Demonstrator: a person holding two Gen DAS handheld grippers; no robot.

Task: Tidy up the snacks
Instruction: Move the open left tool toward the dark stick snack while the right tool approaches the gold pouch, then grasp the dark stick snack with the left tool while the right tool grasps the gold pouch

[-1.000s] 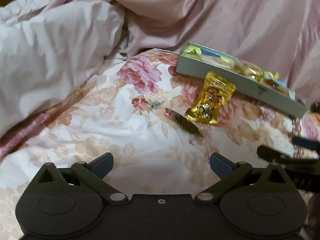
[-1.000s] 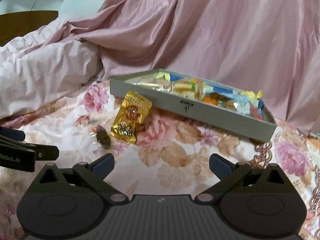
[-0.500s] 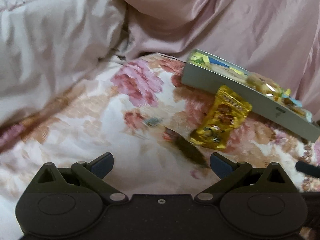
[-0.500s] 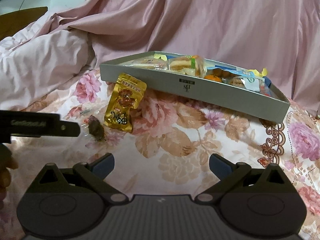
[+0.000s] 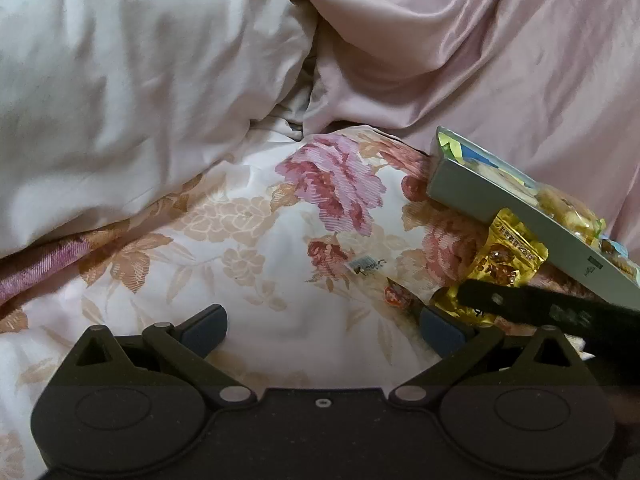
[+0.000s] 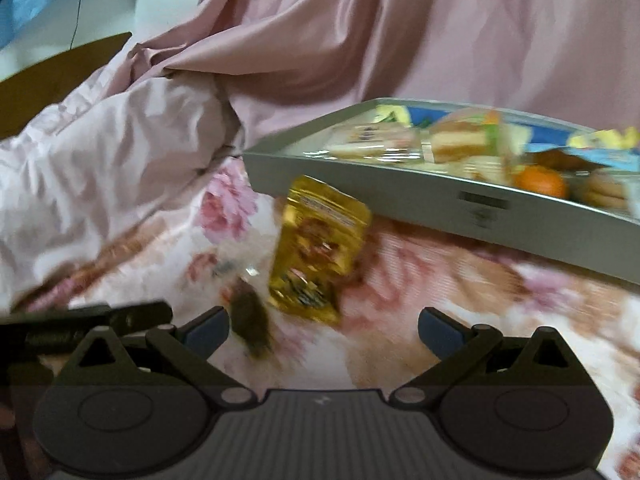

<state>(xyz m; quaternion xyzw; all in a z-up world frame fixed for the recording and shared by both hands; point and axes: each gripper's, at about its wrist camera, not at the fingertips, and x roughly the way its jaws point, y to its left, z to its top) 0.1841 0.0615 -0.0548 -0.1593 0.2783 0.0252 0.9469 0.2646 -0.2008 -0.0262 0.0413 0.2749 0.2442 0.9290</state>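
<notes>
Now both claws are wide and empty; the right gripper (image 6: 323, 326) is near the gold packet (image 6: 318, 246), which lies against the gray box (image 6: 400, 194). It should close on the packet next, I think; the left gripper (image 5: 323, 326) only waits beside.

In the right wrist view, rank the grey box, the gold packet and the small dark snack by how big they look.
Largest to smallest as they look:
1. grey box
2. gold packet
3. small dark snack

The dark snack lies nearest the camera and still looks smallest; the picture is blurred, but the order is clear.
</notes>
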